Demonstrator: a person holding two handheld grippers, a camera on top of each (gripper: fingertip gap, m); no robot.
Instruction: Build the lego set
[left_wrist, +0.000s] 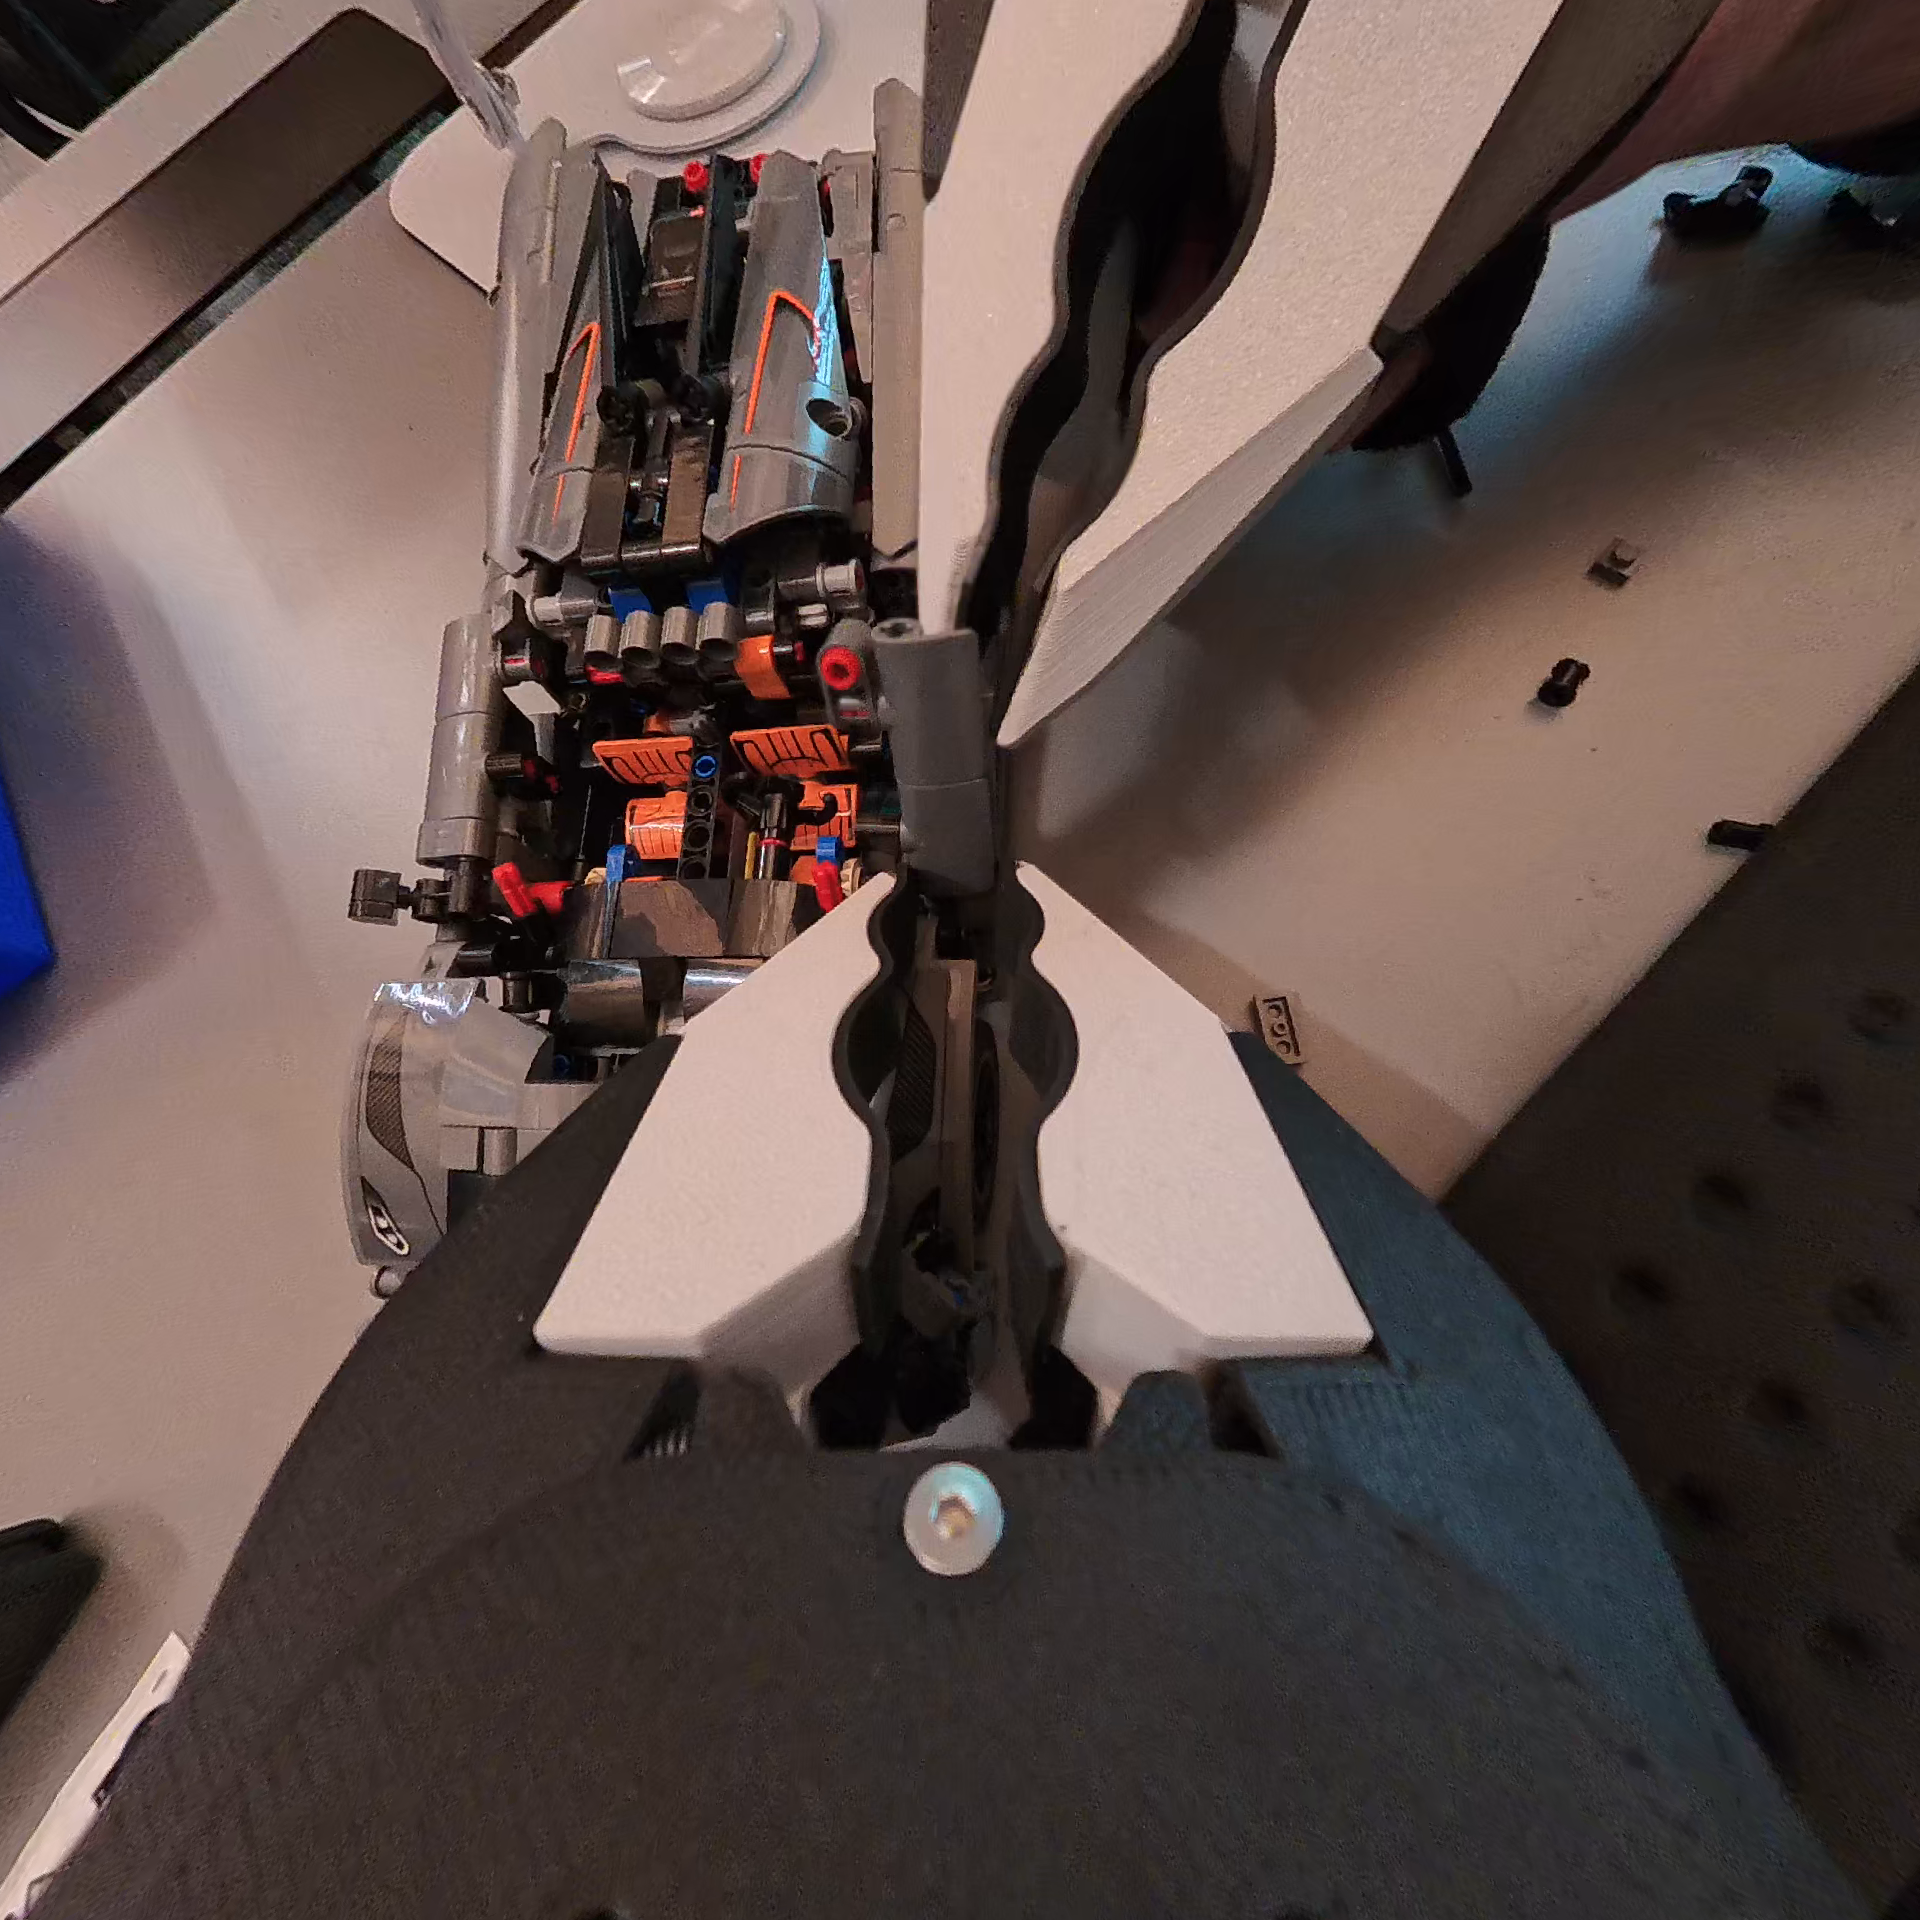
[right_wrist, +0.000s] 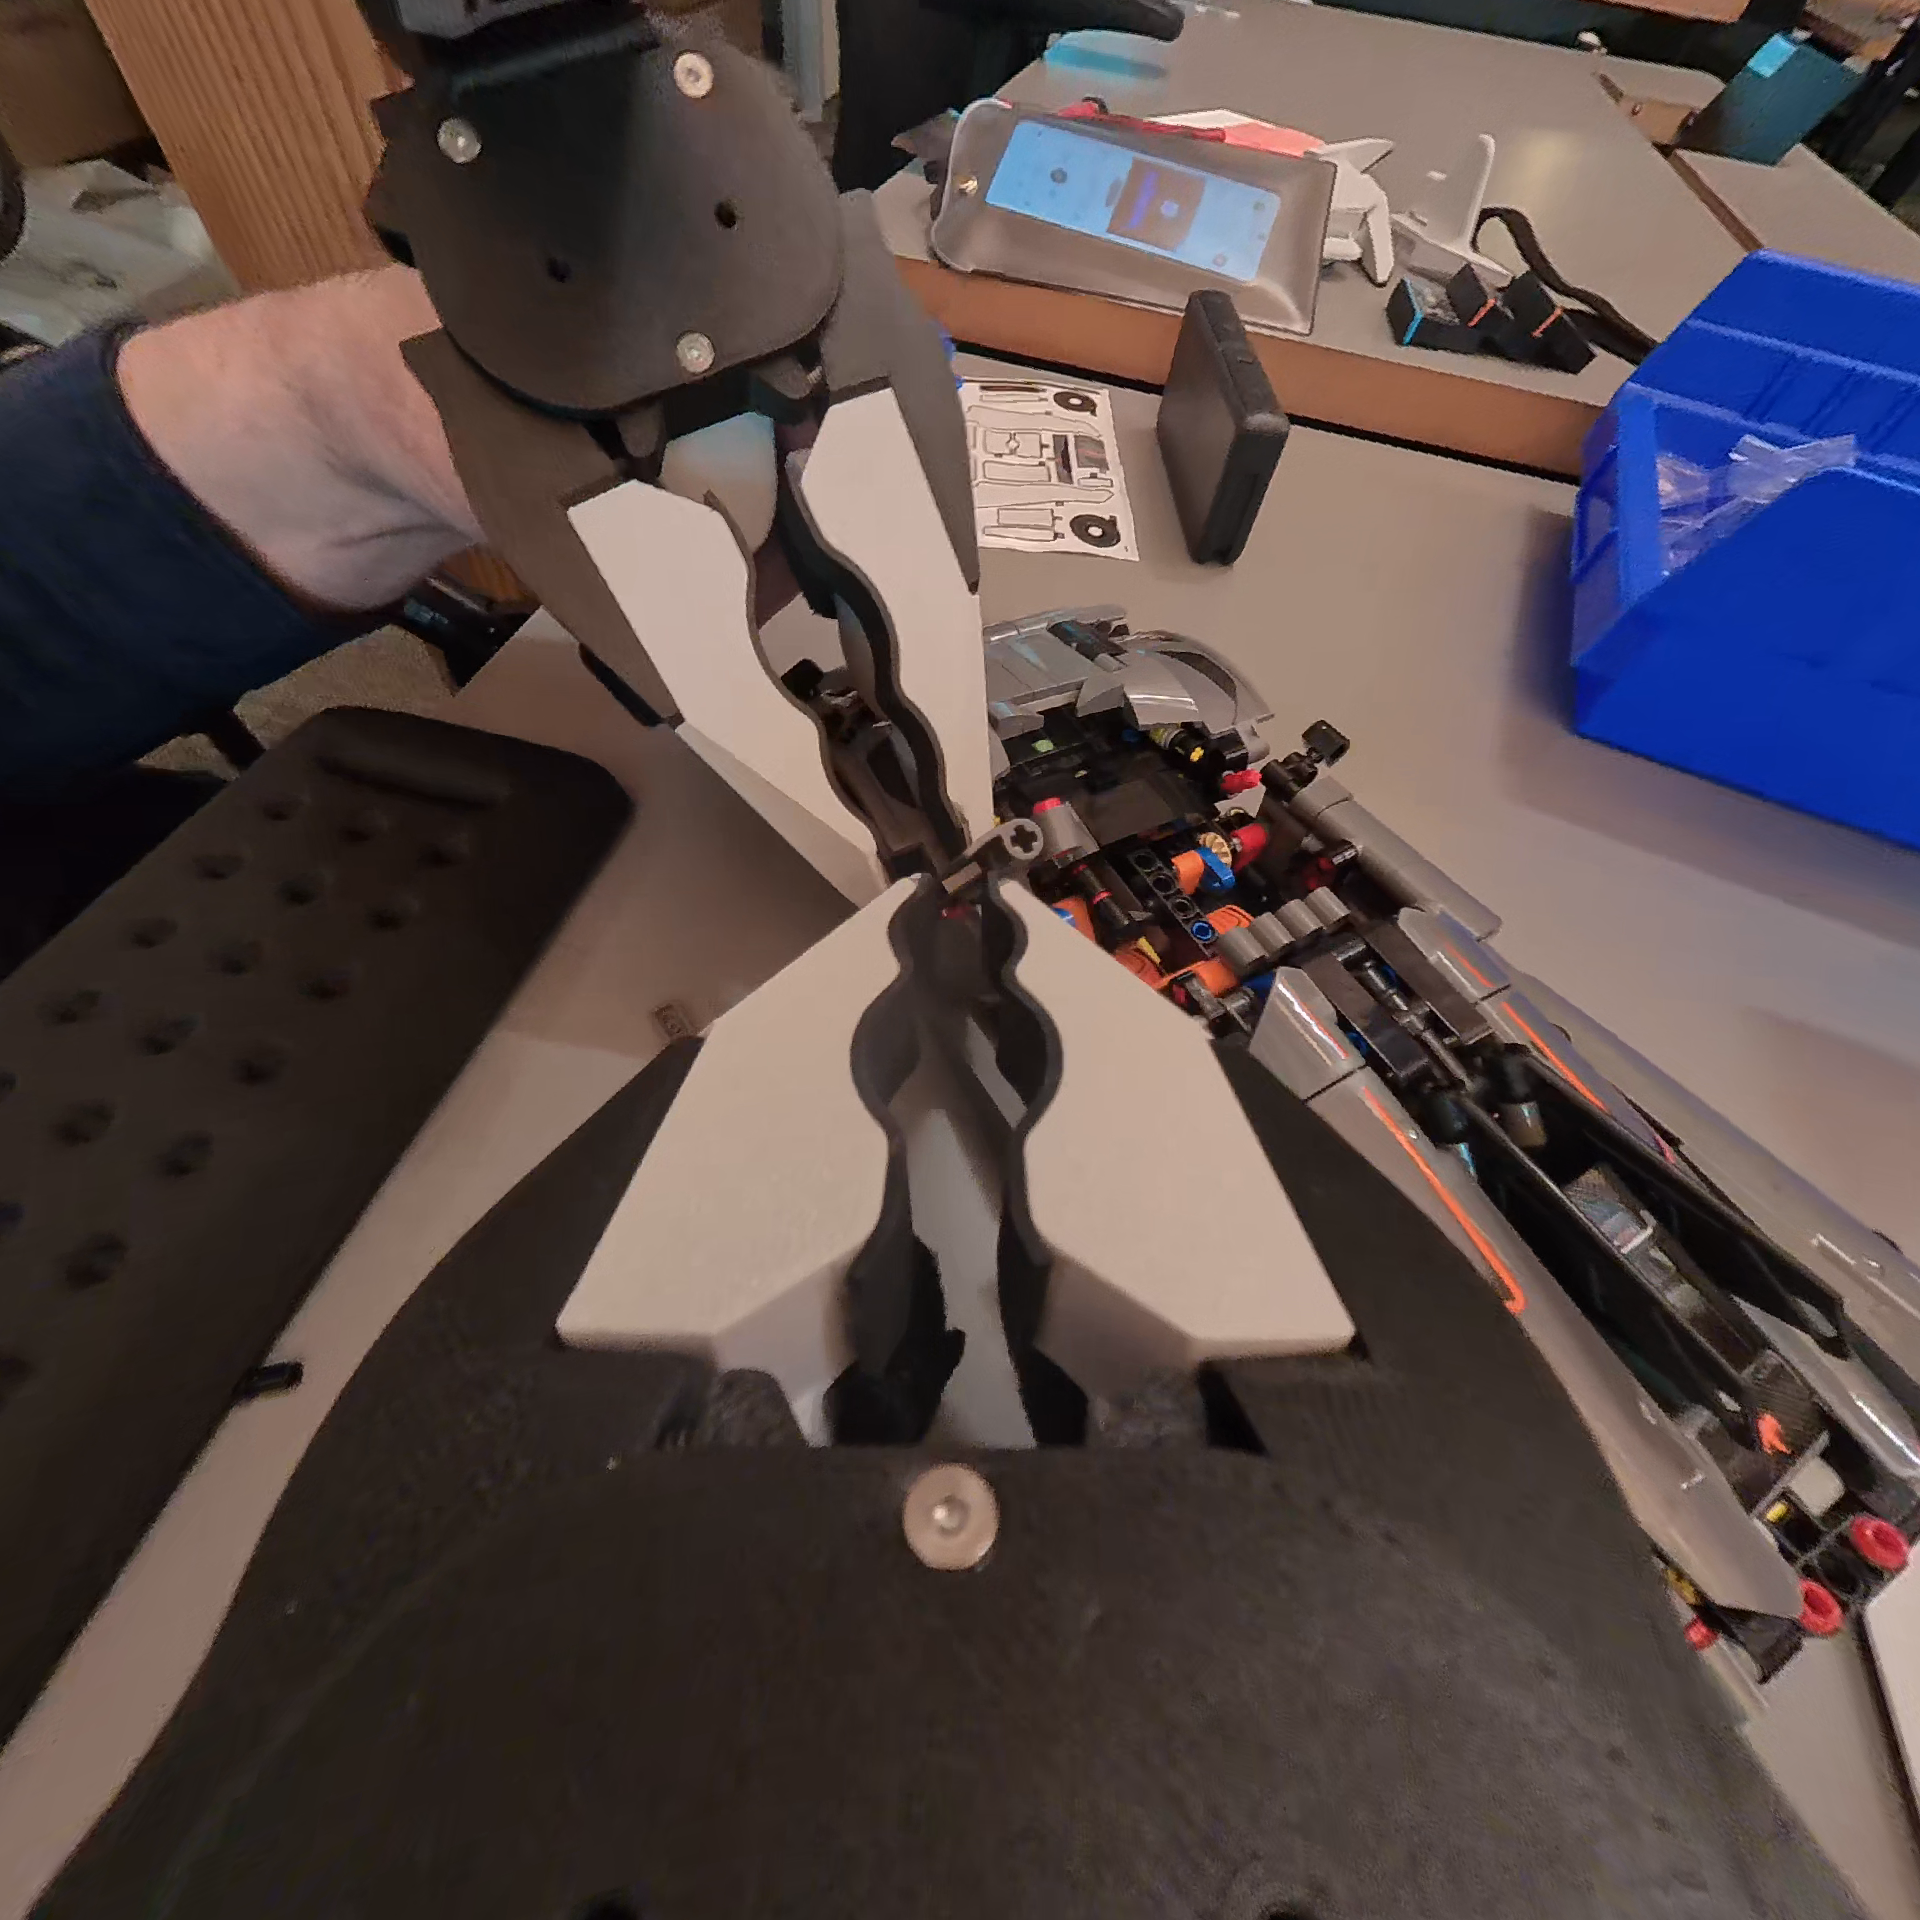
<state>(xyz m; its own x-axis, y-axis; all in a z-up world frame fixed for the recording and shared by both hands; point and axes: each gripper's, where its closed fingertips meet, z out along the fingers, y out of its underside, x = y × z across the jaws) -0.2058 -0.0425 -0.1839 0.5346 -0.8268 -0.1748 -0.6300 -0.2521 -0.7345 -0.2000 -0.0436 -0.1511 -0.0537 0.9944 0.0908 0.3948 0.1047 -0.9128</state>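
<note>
The half-built lego car (right_wrist: 1299, 997) lies lengthwise on the grey table (right_wrist: 1558, 790), grey shell around an orange and black core. I judge it light but brittle: rigid plastic, panels that pop off if squeezed, so I take it by the sturdy side beam. My left gripper (left_wrist: 951, 883) is closed on the grey side bar (left_wrist: 935, 748); my right gripper (right_wrist: 961, 896), also closed, pinches a small grey connector (right_wrist: 1003, 847) at the same edge. Both angle steeply down, tips almost meeting.
</note>
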